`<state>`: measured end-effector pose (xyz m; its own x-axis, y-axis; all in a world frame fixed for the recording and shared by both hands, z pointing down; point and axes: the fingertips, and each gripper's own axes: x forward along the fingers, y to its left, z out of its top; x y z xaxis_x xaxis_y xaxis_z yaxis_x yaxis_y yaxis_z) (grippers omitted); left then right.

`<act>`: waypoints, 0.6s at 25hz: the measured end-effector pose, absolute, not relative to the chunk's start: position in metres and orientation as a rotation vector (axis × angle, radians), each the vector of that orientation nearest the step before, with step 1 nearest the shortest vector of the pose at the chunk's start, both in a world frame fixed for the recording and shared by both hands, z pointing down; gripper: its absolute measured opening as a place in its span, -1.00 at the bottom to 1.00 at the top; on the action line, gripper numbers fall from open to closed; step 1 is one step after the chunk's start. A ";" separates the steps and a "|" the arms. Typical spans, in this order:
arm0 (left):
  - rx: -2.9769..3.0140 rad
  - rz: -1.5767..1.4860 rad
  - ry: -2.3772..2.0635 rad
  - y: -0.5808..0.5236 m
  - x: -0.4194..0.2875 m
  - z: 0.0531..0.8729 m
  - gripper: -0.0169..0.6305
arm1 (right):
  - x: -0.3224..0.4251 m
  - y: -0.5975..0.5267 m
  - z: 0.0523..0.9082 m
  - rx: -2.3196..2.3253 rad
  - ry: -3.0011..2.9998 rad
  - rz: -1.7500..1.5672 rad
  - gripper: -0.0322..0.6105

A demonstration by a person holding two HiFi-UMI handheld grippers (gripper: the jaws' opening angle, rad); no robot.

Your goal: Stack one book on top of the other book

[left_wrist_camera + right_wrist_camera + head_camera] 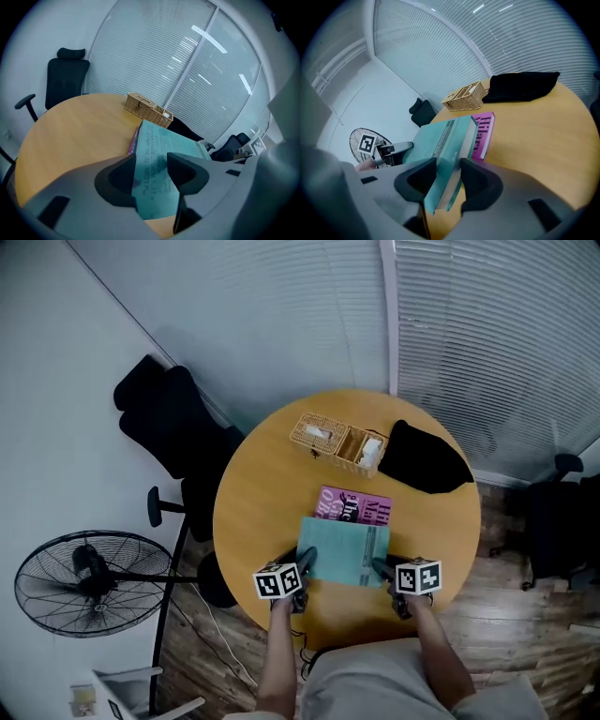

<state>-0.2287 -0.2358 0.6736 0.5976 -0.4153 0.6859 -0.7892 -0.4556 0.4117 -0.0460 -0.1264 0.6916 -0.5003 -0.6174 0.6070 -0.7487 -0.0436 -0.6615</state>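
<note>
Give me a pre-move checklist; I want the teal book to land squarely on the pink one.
1. Right gripper clamped on the teal book's edge: ok.
2. Left gripper holding the book's other near corner: ok.
3. Teal book overlapping the pink book: ok, partly.
4. Edges squared with it: not ok, offset.
5. Far edge resting on it: cannot tell.
6. Wicker basket and black cloth clear: ok.

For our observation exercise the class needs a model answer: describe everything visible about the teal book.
The teal book is thick, with dark print on its cover and pale page edges. Its far end overlaps the purple book on the round wooden table; its near end looks raised, clamped at its two near corners by the left gripper and the right gripper.
</note>
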 end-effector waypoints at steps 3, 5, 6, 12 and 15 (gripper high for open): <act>2.115 0.664 -0.889 -0.250 -0.223 0.675 -0.26 | -0.045 -0.133 0.692 1.546 -2.062 1.577 -0.37; 2.127 0.669 -0.853 -0.261 -0.218 0.676 -0.26 | -0.042 -0.142 0.689 1.584 -2.052 1.558 -0.37; 2.132 0.671 -0.837 -0.267 -0.215 0.677 -0.26 | -0.041 -0.146 0.687 1.605 -2.046 1.543 -0.37; 2.123 0.681 -0.764 -0.296 -0.203 0.688 -0.26 | -0.033 -0.172 0.688 1.670 -1.994 1.447 -0.37; 2.142 0.696 -0.749 -0.312 -0.201 0.692 -0.26 | -0.034 -0.185 0.695 1.677 -1.977 1.438 -0.37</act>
